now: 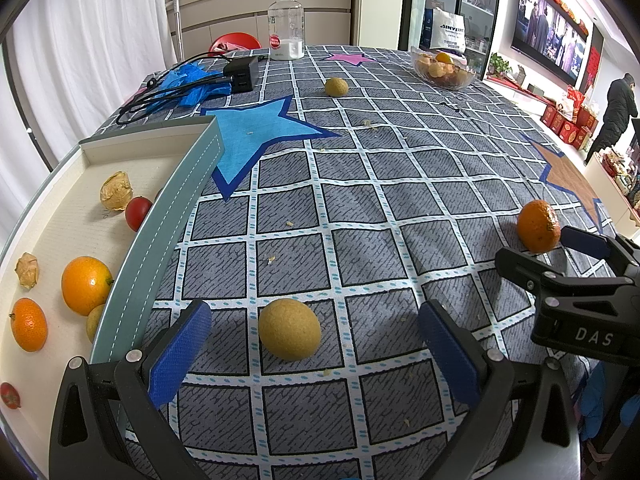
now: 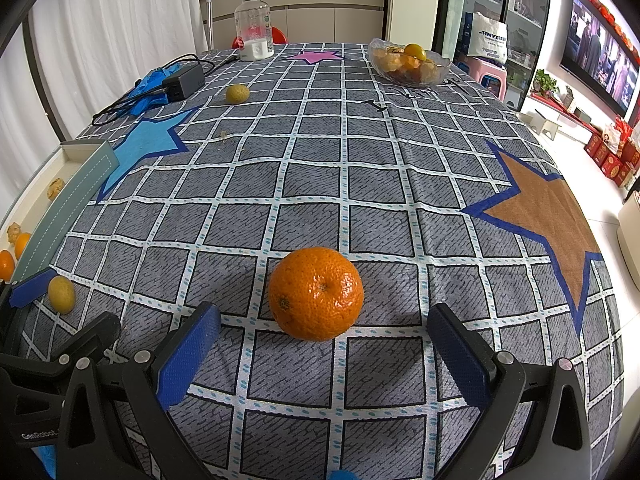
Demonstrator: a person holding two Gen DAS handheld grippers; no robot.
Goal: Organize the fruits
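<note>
Checked tablecloth (image 2: 360,184) covers table. Tray (image 1: 168,216) at left edge w/ oranges, tomatoes, husked fruits inside. Glass bowl (image 2: 412,66) of fruit at far side. Mandarin (image 2: 316,300) on cloth betw. wide-open fingers of right gripper (image 2: 324,348), not touching. Small yellow-green fruit (image 1: 289,329) likewise betw. wide-open left gripper (image 1: 314,344), nothing held

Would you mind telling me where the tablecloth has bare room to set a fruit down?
The widest free patch lies mid-table, bordered by the blue star, the brown star and the mandarin. The tray on the left is crowded with fruit; the far edge holds the charger, bottle and glass bowl.
</note>
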